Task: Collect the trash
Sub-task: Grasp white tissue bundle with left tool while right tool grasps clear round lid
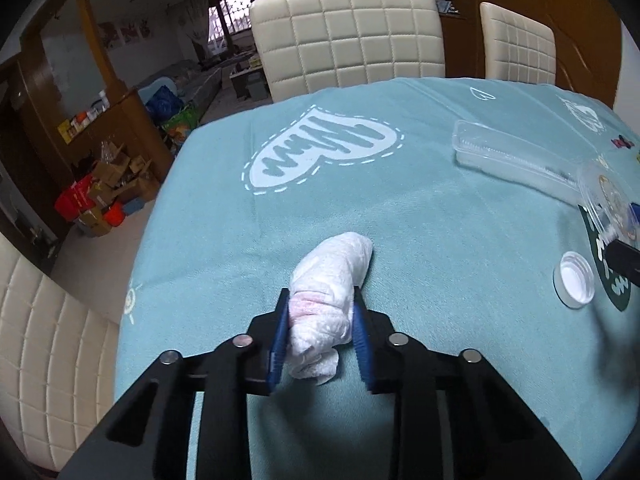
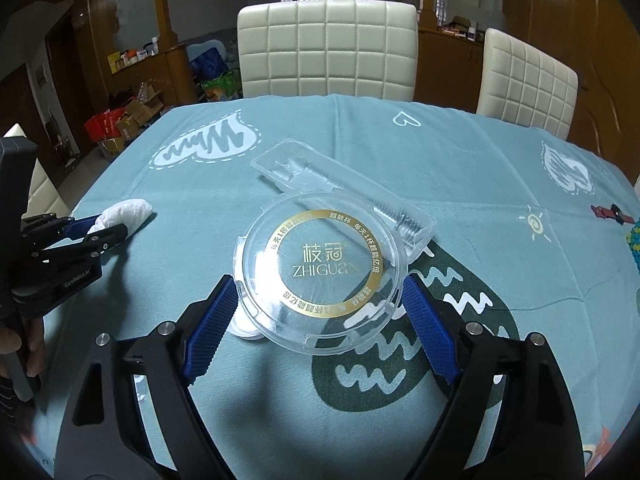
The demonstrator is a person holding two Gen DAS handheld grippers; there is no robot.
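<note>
At the lower centre of the left wrist view, the left hand-held gripper point(image 1: 320, 312) pinches a crumpled white tissue point(image 1: 332, 280) lying on the teal-covered counter point(image 1: 440, 220). In the right wrist view's centre, the right hand-held gripper point(image 2: 320, 292) clasps a clear round lid point(image 2: 320, 268) by its rim.

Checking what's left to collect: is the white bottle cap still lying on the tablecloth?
Yes, the white bottle cap lies open side up on the teal tablecloth, apart from the left gripper.
</note>
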